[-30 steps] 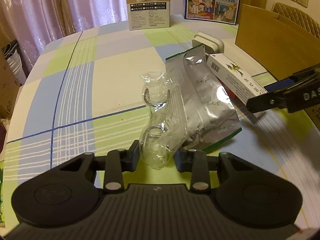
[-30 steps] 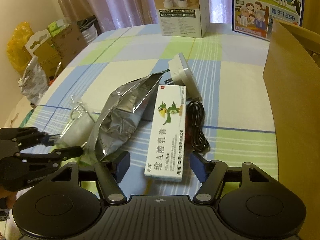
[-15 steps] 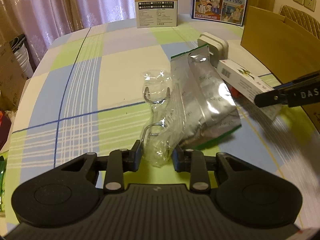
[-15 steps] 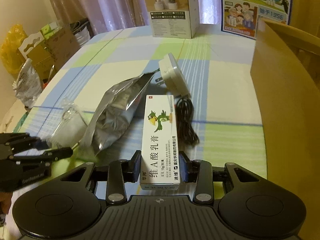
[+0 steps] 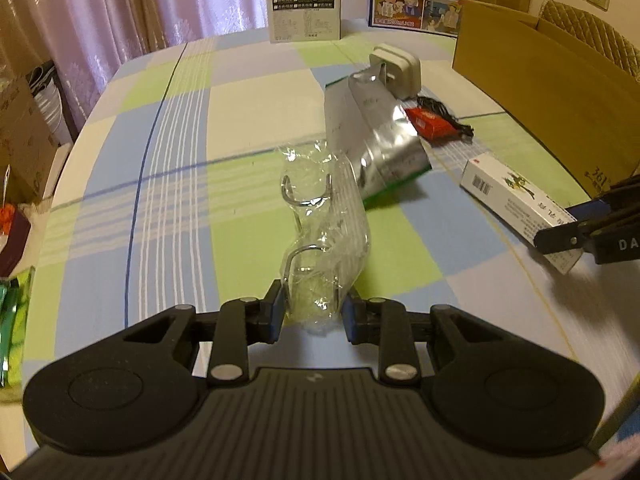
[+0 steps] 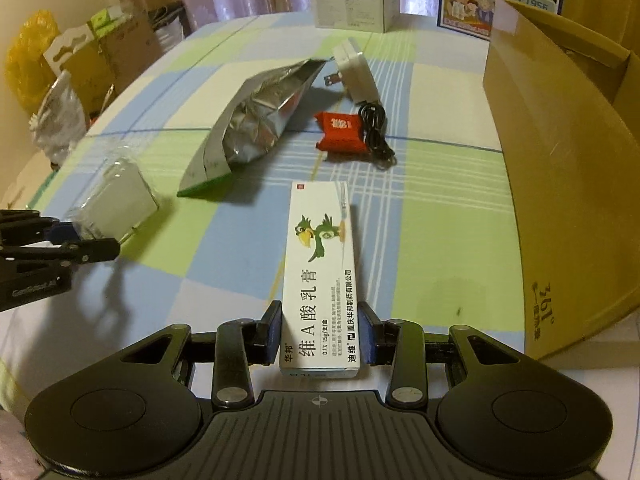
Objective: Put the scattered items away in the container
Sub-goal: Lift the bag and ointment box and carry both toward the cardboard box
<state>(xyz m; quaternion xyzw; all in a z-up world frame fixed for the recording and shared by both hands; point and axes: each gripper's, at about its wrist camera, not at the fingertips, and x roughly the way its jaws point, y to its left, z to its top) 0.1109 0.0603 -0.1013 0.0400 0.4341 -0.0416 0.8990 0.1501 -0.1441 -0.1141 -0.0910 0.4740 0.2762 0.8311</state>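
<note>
My left gripper (image 5: 312,312) is shut on a clear plastic bag of metal hooks (image 5: 324,224) and holds it above the checked tablecloth; the bag also shows in the right wrist view (image 6: 112,200). My right gripper (image 6: 320,336) is shut on a white ointment box with a green parrot (image 6: 320,272), lifted off the table; the box also shows in the left wrist view (image 5: 516,200). The open brown cardboard box (image 6: 560,152) stands at the right. A silver foil pouch (image 6: 256,120), a red packet (image 6: 340,130), a white charger (image 6: 356,72) and its black cable (image 6: 374,128) lie on the table.
Two printed cartons (image 5: 304,4) stand at the table's far edge. Cardboard and bags (image 6: 60,80) sit on the floor past the left edge. The left gripper's body (image 6: 36,256) shows at the left of the right wrist view.
Both grippers have closed on their items and lifted them back from the pile. The ointment box's removal uncovered the red packet and cable.
</note>
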